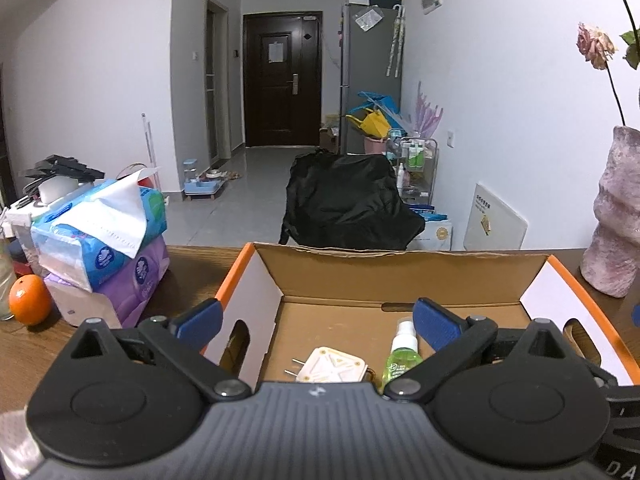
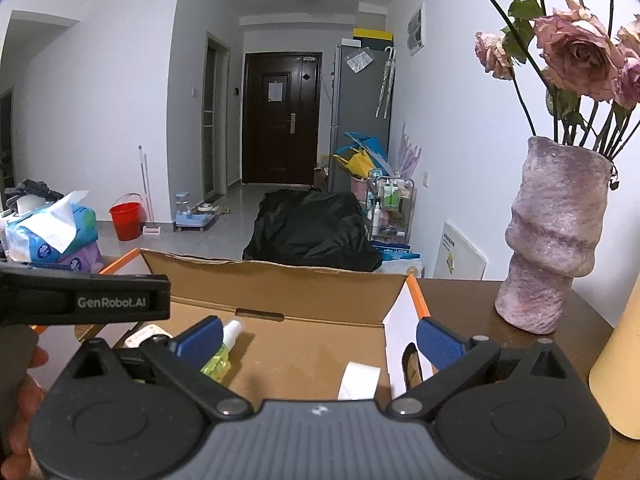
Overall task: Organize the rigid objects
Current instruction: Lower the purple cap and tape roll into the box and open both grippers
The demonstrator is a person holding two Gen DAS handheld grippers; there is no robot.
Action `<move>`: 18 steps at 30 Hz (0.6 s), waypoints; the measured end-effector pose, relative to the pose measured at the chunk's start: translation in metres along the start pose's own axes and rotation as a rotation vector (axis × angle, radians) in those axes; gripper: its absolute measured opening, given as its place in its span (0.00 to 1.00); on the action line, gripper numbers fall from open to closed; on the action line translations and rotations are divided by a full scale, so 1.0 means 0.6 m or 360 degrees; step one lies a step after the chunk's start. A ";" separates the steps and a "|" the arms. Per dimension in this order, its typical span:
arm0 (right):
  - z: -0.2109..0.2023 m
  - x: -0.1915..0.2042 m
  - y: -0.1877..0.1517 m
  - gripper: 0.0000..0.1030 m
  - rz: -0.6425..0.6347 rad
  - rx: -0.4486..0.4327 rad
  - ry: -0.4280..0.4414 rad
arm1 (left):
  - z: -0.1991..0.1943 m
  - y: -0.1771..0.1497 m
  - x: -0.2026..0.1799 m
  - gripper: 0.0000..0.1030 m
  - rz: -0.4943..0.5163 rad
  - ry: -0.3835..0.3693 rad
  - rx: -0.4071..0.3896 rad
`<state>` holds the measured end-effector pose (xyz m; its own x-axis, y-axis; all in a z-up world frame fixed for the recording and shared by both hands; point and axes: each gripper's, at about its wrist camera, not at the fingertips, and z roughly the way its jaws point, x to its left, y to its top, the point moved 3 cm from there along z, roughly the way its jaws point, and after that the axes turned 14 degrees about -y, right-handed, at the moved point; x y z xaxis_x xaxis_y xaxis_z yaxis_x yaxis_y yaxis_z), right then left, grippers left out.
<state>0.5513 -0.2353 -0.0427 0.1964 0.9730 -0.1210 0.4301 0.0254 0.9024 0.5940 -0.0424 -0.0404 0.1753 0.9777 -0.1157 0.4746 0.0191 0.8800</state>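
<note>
Looking from the biggest thing down, we have the table carrying an open cardboard box with orange-edged flaps, and that box is where the rigid things are gathering. To its right stands a tall pink vase of dried roses, near the box's right flap; to its left a stack of tissue packs, with an orange beside them. Inside the box lie a green spray bottle on its side, a white plug just beside it, and a white slip of card toward the right wall.

Our left gripper hangs over the box's left half, spread wide and holding nothing. Our right gripper is likewise spread wide and empty, one finger over the box floor and the other outside the right wall.

We judge the main risk to be on the right: a sideways swing of that arm could catch the flap and drag the box, or knock the vase, which looks top-heavy. The two grippers are also close, so crossing paths could bump them. Open room lies in the bare middle of the box floor and straight above it; the dark table strip between box and vase is narrow.
</note>
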 end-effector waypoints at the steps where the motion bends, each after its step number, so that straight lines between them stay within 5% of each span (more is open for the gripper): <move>1: -0.002 -0.001 0.000 1.00 0.0001 -0.0001 0.0000 | -0.002 0.001 0.000 1.00 -0.0004 0.0005 0.0000; 18: -0.080 -0.029 0.013 1.00 0.0054 -0.0105 0.0024 | -0.083 -0.006 -0.005 1.00 0.0013 0.0036 -0.0072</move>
<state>0.5088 -0.2411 -0.0135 0.1965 0.9769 -0.0841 0.3641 0.0069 0.9313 0.5484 -0.0349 -0.0203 0.1594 0.9823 -0.0982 0.4337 0.0197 0.9008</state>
